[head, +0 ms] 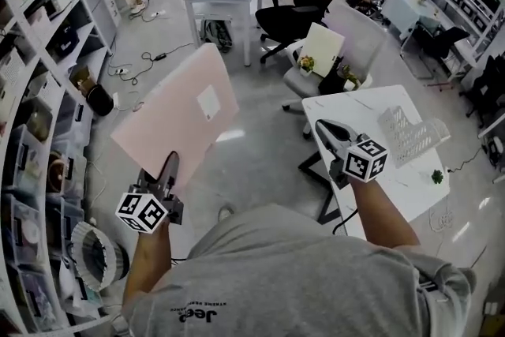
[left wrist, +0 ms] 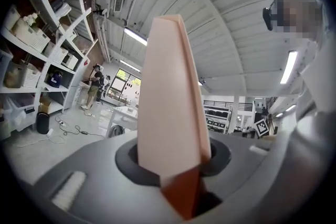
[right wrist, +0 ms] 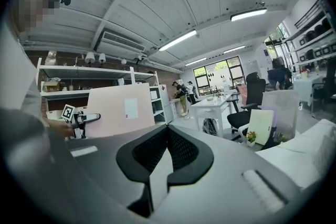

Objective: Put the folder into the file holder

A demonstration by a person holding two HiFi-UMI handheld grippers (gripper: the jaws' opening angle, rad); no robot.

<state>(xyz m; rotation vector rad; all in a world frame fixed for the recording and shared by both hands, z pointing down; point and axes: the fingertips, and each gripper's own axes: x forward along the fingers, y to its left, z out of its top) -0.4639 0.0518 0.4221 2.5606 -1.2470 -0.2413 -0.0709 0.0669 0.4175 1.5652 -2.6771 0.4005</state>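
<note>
Risk, swing: You hold the folder (head: 177, 110) by one lower corner only, so the broad sheet can flap or pivot in the jaws as you carry it. A loose pinch would let it slide out over the floor.
Risk, entry: The file holder (head: 410, 134) looks like light mesh and stands on the white table (head: 355, 102). If a folder edge catches its rim or a divider, it can push the holder along or tip it.
Risk, path: Your right gripper (head: 322, 125) hangs between the folder and the holder and could get in the way.
Folder's place: It is in the air on your left, tilted, well apart from the holder, with only floor beneath it.
Left gripper (head: 168, 168): The jaws are clamped on the folder's corner. It points roughly level, with your forearm stretched forward.
Right gripper: The jaws are pressed together with nothing between them. You hold it out close to level by the table's near corner, forearm reaching forward.
</note>
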